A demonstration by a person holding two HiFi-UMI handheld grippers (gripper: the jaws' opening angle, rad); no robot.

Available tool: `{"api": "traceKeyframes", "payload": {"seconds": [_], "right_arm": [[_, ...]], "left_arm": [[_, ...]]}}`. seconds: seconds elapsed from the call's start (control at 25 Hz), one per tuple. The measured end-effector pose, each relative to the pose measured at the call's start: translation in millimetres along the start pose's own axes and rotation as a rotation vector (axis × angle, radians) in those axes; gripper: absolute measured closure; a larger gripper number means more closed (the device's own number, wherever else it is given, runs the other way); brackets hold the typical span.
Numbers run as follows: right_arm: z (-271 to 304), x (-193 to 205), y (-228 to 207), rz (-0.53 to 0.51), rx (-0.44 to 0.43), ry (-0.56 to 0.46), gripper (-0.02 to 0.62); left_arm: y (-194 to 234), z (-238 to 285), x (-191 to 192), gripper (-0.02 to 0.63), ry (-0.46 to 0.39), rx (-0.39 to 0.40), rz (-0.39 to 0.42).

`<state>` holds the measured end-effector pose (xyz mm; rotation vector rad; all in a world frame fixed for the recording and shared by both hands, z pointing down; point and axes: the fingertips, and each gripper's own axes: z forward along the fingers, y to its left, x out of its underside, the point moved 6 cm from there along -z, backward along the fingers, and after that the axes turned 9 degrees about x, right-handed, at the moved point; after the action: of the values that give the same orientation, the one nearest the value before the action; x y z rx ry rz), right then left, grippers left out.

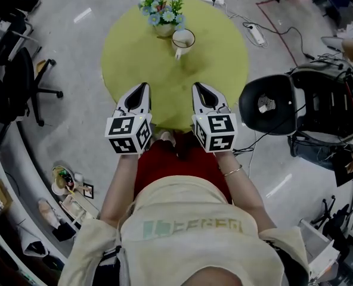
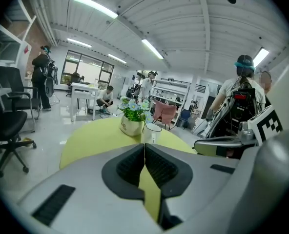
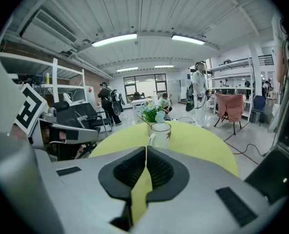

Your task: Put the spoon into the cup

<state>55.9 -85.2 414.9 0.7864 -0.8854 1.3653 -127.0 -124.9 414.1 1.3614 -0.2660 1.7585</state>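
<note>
Yellow-green and round, the desk (image 1: 129,58) carries two things toward its far side: a white cup (image 1: 183,39) and a pot of blue and white flowers (image 1: 163,16). The pot is just beyond the cup, on its left. The cup stands upright with its handle turned toward the near side. What lies inside the cup is too small to tell.

The left hand-held gripper (image 1: 143,87) and the right hand-held gripper (image 1: 199,87) hang side by side over the near part of the desk. Both point toward the cup and are well apart from it. In the left gripper view the two dark ribbed pads are pressed together along a thin line with nothing between them — only the desk colour shows through the notch below. The right gripper view shows the same: jaws closed on each other and empty, the cup straight ahead past the tips.

Each hand-held gripper has a black-and-white marker cube at its back end, above the person's bare forearms.

A black chair (image 1: 267,105) stands on the grey floor (image 1: 81,130), just beside the desk on the right.
</note>
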Motion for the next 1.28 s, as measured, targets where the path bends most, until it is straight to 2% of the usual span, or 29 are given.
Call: {"api": "traceKeyframes", "payload": {"seconds": [0.48,0.72,1.28], "right_arm": [[-4.1,2.5,2.6,0.02,0.015,-0.021,0.558],[-31.5,11.7,15.3,0.02,0.034,-0.034,0.56],[-59.7,16.5,29.5,0.024,0.039,-0.085,0.56]], "left_arm": [[3.0,-5.9,-2.5,0.58,-0.009,-0.004,0.02],[-4.1,-33.5,7.9,0.58,-0.014,0.009,0.029],[-10.1,-62.3,13.6,0.58,-0.034,0.016,0.059]]}}
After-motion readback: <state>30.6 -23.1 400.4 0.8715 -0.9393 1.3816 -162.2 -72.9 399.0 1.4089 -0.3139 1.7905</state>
